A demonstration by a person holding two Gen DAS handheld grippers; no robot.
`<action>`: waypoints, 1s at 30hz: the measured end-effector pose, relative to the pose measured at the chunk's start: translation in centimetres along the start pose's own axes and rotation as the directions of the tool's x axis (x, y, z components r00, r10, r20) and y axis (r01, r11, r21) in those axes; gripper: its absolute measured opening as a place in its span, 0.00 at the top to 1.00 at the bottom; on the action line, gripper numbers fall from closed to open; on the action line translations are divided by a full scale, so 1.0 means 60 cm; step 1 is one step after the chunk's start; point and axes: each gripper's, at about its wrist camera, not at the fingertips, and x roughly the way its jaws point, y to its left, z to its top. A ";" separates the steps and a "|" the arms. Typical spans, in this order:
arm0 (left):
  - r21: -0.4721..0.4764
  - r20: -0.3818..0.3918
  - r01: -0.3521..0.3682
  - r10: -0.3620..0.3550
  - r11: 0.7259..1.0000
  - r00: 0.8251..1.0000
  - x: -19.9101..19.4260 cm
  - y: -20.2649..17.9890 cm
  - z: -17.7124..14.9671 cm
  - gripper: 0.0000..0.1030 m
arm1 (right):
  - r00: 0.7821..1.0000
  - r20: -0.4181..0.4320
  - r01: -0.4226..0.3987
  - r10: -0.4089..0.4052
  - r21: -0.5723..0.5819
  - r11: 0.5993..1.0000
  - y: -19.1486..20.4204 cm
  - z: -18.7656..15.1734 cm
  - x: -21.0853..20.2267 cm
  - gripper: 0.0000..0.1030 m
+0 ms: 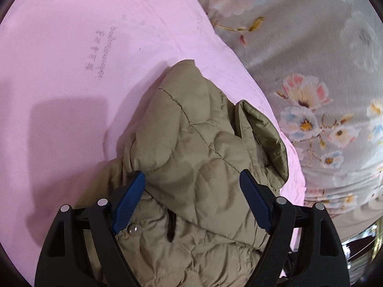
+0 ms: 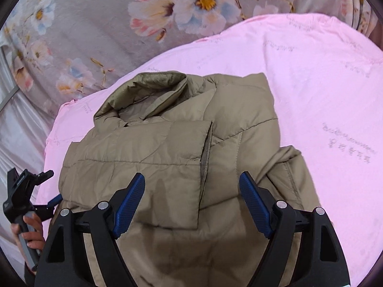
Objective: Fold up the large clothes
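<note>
A tan quilted jacket (image 2: 155, 148) lies on a pink sheet (image 2: 311, 71) with its collar (image 2: 153, 88) at the far end and its sides folded over the middle. My right gripper (image 2: 192, 179) hovers open over the jacket's near half; its blue pads touch nothing. In the left wrist view a folded sleeve (image 1: 182, 119) of the jacket (image 1: 203, 251) bulges up between the wide-spread fingers of my left gripper (image 1: 192, 179), which is open; the sleeve's cuff lies against the left pad (image 1: 130, 201). The right wrist view also shows the left gripper (image 2: 53, 186) at the jacket's left edge.
A grey floral blanket (image 2: 95, 24) lies beyond the pink sheet (image 1: 71, 71) and fills the right of the left wrist view as the blanket (image 1: 311, 59). A person's hand (image 2: 31, 234) holds the left gripper's handle. Pale fabric (image 2: 16, 131) lies along the far left edge.
</note>
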 end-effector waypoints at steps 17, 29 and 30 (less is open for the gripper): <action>-0.072 -0.037 -0.070 0.067 0.995 0.997 0.020 0.027 0.010 0.60 | 0.999 -0.010 -0.038 0.037 -0.081 0.996 0.047 0.014 0.035 0.92; 0.168 0.060 -0.214 0.206 0.962 0.977 0.005 -0.022 -0.019 0.95 | 0.988 0.097 0.145 -0.123 -0.264 0.954 0.086 0.011 0.001 0.95; 0.175 0.060 -0.225 0.218 0.959 0.974 0.012 -0.018 -0.023 0.95 | 0.987 0.080 0.156 -0.139 -0.265 0.952 0.080 0.005 0.012 0.95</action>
